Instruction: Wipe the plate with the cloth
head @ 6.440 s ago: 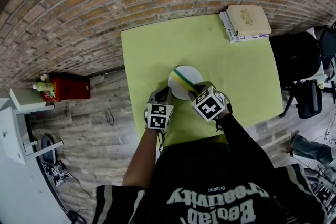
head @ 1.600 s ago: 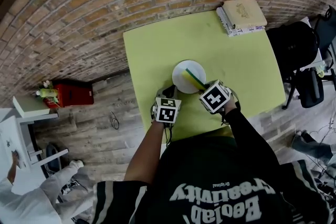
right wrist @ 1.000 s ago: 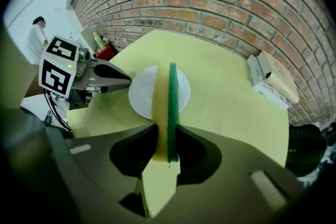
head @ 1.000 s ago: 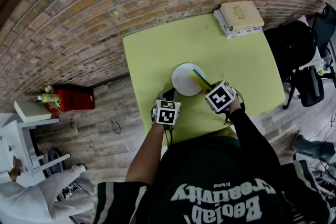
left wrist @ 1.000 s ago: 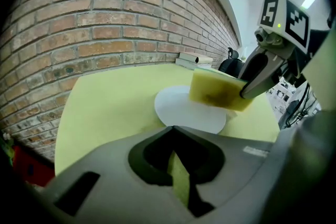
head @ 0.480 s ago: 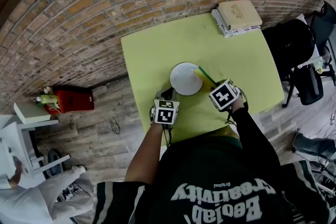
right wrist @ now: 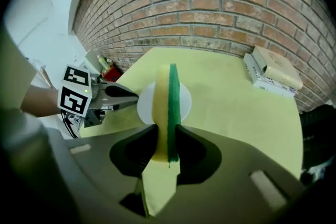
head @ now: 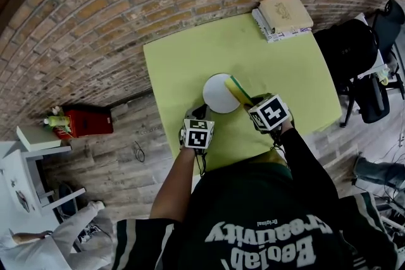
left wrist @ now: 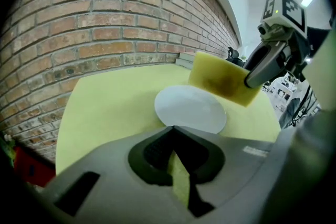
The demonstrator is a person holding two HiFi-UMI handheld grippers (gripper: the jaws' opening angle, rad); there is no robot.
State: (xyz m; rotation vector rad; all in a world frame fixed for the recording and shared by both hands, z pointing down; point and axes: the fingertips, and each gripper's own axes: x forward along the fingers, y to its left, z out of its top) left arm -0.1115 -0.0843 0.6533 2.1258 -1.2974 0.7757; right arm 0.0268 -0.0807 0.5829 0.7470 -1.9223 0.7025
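A yellow-green table (head: pixel 190 66) carries a white plate (head: pixel 218 95) near the person. The right gripper (head: pixel 253 101) clamps a yellow cloth with a green face (head: pixel 239 89) edge-on over the plate's right rim. The left gripper (head: pixel 201 113) has its jaws together on nothing, tips at the near rim. The plate is probably not held, so a wiping push could skid it away. Print on the person's shirt appears to read "Beolab Creativity"; the book (head: pixel 283 16) shows no legible title.
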